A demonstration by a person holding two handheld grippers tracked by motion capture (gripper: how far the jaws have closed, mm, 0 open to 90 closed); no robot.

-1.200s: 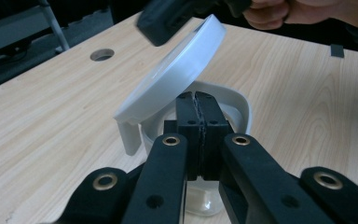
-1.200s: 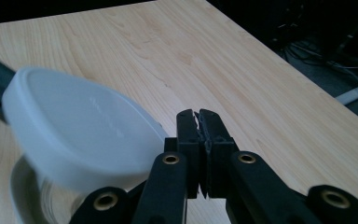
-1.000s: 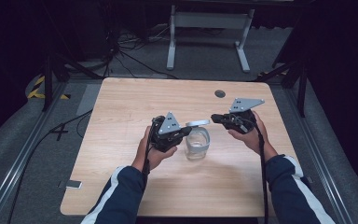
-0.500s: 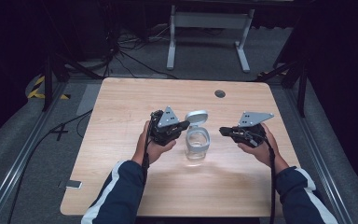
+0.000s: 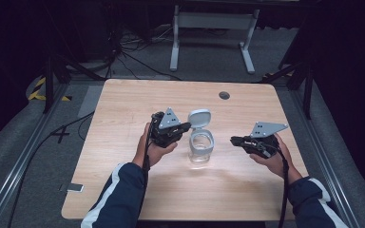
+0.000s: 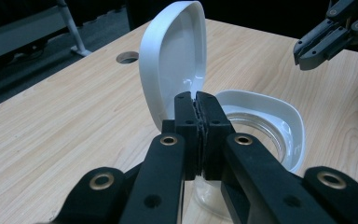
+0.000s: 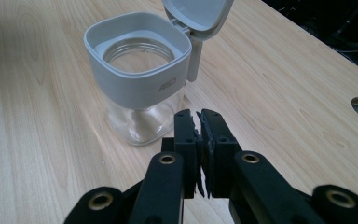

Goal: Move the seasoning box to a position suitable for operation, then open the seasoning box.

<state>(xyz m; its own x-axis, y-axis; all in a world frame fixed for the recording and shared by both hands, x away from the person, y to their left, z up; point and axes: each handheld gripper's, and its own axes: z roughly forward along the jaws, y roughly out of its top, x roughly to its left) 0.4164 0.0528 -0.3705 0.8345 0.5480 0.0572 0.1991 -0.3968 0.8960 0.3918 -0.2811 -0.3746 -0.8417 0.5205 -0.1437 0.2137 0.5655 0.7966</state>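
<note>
Open-lidded glass jar, contents indiscernible

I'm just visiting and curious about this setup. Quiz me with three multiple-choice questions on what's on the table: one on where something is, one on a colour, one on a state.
1. Where does the jar stand?
A. between the two hand-held grippers
B. at the table's far left corner
C. on the floor

2. What colour is the jar's flip lid?
A. red
B. white
C. green

3. How is the lid?
A. shut flat
C. lying apart on the table
B. swung open, upright on its hinge

Answers:
1 A, the high view shows it between the left hand-held gripper and the right hand-held gripper.
2 B, the left gripper view shows it white.
3 B, the jar's mouth is uncovered.
</note>
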